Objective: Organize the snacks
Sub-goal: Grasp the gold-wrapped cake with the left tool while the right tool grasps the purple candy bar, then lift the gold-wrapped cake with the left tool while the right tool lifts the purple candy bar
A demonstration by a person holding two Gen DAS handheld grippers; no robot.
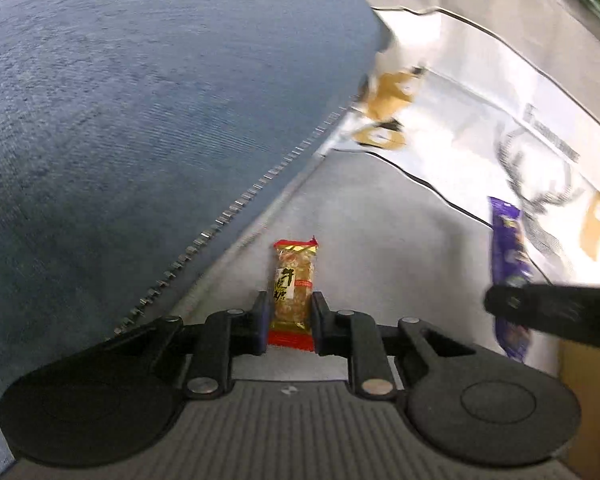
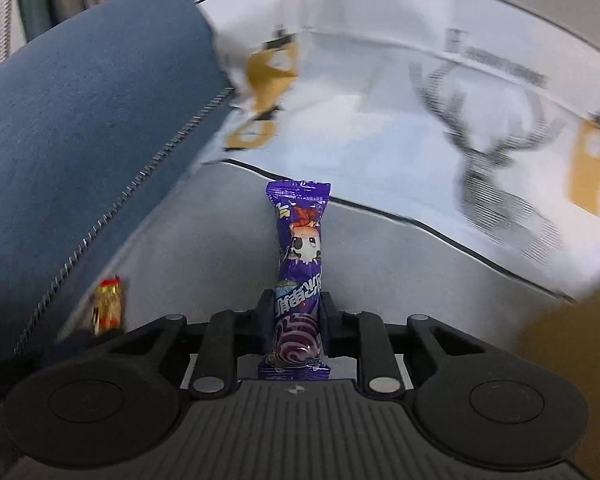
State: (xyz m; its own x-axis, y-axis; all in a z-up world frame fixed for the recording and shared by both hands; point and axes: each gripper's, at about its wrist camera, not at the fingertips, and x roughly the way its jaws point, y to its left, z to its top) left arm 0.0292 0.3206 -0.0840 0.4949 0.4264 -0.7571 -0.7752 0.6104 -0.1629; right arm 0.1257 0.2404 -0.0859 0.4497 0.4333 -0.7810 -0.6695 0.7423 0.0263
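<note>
My left gripper [image 1: 290, 322] is shut on a small nougat candy [image 1: 294, 288] in a clear wrapper with red and gold ends. My right gripper [image 2: 296, 320] is shut on a purple snack stick [image 2: 300, 264] with a cartoon face, held upright. In the left wrist view the purple snack [image 1: 508, 256] and the right gripper's dark finger [image 1: 548, 308] show at the right. In the right wrist view the nougat candy [image 2: 108, 306] shows at the lower left. Both grippers hang over a white fabric bin with a deer print [image 2: 480, 152].
A blue denim cushion with a zipper [image 1: 120, 120] fills the left side and also shows in the right wrist view [image 2: 80, 128]. The bin's grey front wall [image 1: 360, 220] lies ahead. A brown surface [image 2: 560, 320] shows at the right.
</note>
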